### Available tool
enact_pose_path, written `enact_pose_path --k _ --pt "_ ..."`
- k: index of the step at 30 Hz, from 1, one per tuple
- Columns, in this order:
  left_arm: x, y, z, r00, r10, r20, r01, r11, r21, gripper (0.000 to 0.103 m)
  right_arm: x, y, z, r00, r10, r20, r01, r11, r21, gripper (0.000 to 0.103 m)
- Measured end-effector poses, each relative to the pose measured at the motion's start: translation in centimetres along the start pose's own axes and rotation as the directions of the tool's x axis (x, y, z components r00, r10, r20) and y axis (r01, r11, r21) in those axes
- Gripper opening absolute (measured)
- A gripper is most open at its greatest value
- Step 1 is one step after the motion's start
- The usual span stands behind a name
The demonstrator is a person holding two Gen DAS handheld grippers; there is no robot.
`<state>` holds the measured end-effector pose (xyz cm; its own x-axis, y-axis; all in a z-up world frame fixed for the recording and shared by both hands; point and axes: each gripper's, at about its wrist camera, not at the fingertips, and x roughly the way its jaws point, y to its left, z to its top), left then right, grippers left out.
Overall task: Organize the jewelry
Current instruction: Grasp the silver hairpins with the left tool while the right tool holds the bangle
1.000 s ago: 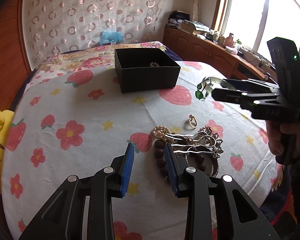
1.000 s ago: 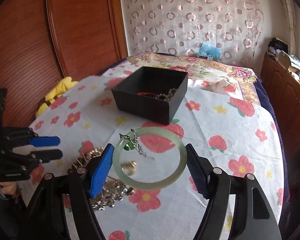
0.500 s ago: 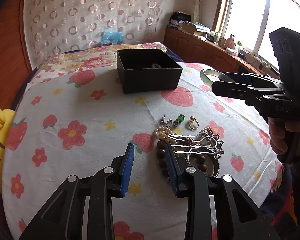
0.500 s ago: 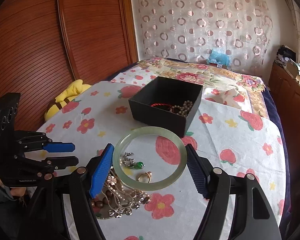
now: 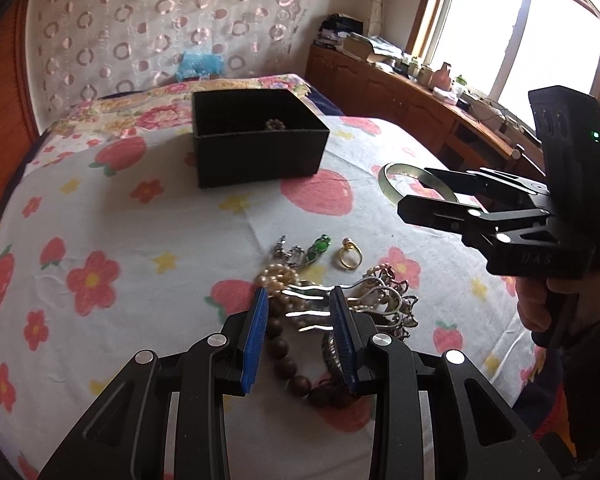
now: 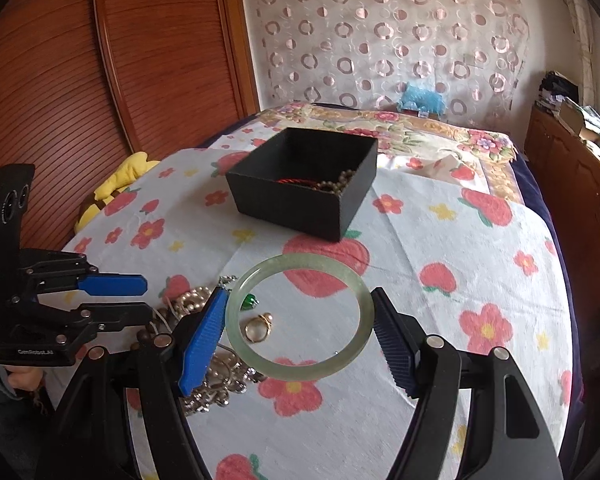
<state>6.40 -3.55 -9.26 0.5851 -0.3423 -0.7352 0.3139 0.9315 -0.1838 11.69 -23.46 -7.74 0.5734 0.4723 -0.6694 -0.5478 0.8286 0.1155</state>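
On the far left we see a ribbed wooden sliding door (image 6: pixel 100 92), and below it a yellow soft toy (image 6: pixel 118 184) at the edge of the worktop (image 6: pixel 440 320). A white cloth printed with strawberries and red flowers covers the worktop. Our left gripper (image 5: pixel 300 334) hangs low over the near side with its blue fingers (image 5: pixel 256 340) released, parted over a heap of jewelry (image 5: pixel 340 320): a pearl strand, dark wooden beads and silver hair combs. Just beyond the heap lie a small green pendant (image 5: pixel 319 246) and a gold ring (image 5: pixel 349 257), near each other but apart.

Farther back, about the middle of the cloth, stands a black open box (image 6: pixel 304 188); inside it we make out a string of beads and something red. Behind it a bed with a flowered quilt (image 6: pixel 400 128) runs to a curtain (image 6: pixel 380 32) patterned with circles, with a blue bundle (image 6: pixel 422 98) at its foot.

To the right, our right gripper (image 6: pixel 298 334) grasps a pale green bangle (image 6: pixel 298 316) across its width, held level above the cloth, short of the box. Along the right wall we see a wooden cabinet (image 5: pixel 400 96) heaped with clutter under a bright window (image 5: pixel 520 28).
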Motion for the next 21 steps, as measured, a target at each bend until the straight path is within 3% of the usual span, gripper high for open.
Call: enact_pose_path --k 9,14,21 --pt "1.2 0.0 -0.4 0.999 -0.042 -0.03 0.041 0.998 -0.037 0.029 -0.1 -0.9 -0.6 1.0 0.002 -0.001 -0.002 1.0 0.024 0.074" --pt "0.7 0.0 -0.1 0.999 -0.046 -0.012 0.046 0.998 -0.051 0.009 -0.1 -0.9 -0.7 1.0 0.006 -0.002 -0.005 1.0 0.02 0.074" --pt "-0.8 -1.8 0.8 0.998 -0.058 0.04 0.058 0.998 0.004 0.004 -0.1 -0.9 -0.6 1.0 -0.002 0.001 0.002 1.0 0.024 0.074"
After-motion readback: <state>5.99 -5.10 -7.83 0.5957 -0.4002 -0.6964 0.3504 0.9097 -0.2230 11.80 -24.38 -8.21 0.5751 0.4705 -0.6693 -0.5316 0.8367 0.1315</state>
